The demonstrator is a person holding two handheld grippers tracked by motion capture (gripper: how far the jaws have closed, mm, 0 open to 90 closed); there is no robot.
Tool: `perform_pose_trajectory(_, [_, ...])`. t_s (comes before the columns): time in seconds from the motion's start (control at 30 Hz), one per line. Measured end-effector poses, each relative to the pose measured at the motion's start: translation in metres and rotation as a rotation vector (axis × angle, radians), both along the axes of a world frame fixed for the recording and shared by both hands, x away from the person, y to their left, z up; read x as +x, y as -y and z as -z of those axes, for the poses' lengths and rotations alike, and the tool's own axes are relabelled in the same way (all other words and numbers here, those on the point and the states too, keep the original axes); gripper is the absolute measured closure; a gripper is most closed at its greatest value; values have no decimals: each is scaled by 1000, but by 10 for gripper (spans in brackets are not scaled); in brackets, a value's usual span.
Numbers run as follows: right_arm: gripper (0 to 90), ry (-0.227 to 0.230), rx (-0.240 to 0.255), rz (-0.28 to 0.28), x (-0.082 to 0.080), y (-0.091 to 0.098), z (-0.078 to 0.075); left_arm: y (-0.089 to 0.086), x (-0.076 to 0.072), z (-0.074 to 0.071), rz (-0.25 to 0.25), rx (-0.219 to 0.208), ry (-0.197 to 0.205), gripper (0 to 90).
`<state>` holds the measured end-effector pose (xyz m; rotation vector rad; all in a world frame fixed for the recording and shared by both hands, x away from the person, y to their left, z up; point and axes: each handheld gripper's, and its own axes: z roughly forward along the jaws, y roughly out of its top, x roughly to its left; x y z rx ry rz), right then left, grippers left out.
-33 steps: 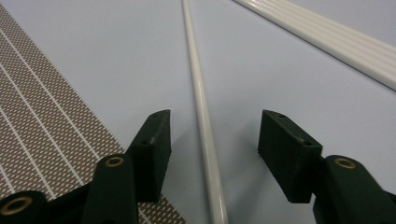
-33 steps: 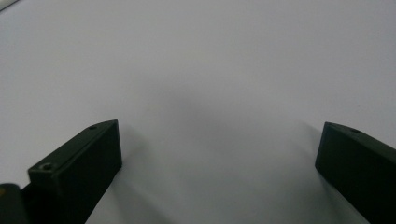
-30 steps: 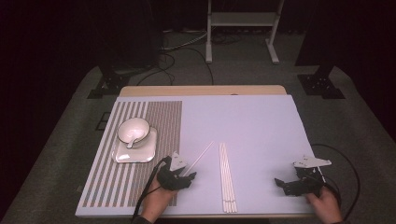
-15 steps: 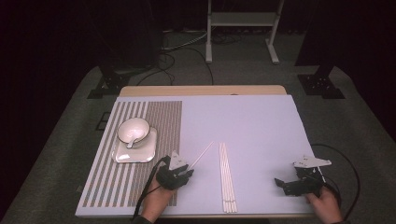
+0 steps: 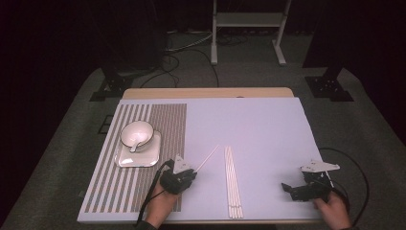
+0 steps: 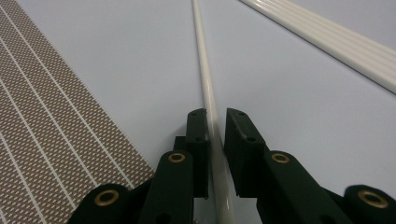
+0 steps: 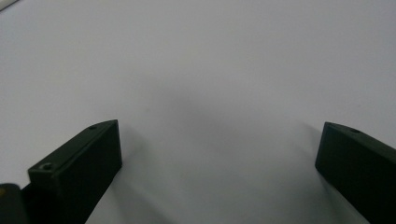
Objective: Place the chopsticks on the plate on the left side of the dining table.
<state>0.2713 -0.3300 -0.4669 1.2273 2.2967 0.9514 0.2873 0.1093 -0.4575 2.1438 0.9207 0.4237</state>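
1. Ivory, glossy and slender, the single chopstick (image 6: pixel 204 79) lies slantwise on the worktop (image 5: pixel 268 129), beside the chopstick row (image 5: pixel 233 179).
2. We find the left claw (image 6: pixel 215 127), just narrowed, pinching it.
3. We find the right claw (image 7: pixel 217 154) spread wide.

A pale lilac tabletop (image 5: pixel 268 124) with a wooden far edge stands on grey carpet (image 5: pixel 67 139). Beyond it the room is dark. A white metal stand (image 5: pixel 246 21) rises at the far side, with cables (image 5: pixel 184 45) on the floor to its left.
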Motion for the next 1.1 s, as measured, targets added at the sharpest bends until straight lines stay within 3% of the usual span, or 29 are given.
perform_pose_trajectory(0.57, [0, 1, -1, 1, 0, 0, 0, 1, -1, 0, 6, 10, 10, 840])
perform_pose_trajectory(1.1, [0, 2, 0, 0, 0, 0, 0, -6, 0, -6, 19, -40, -5, 840])
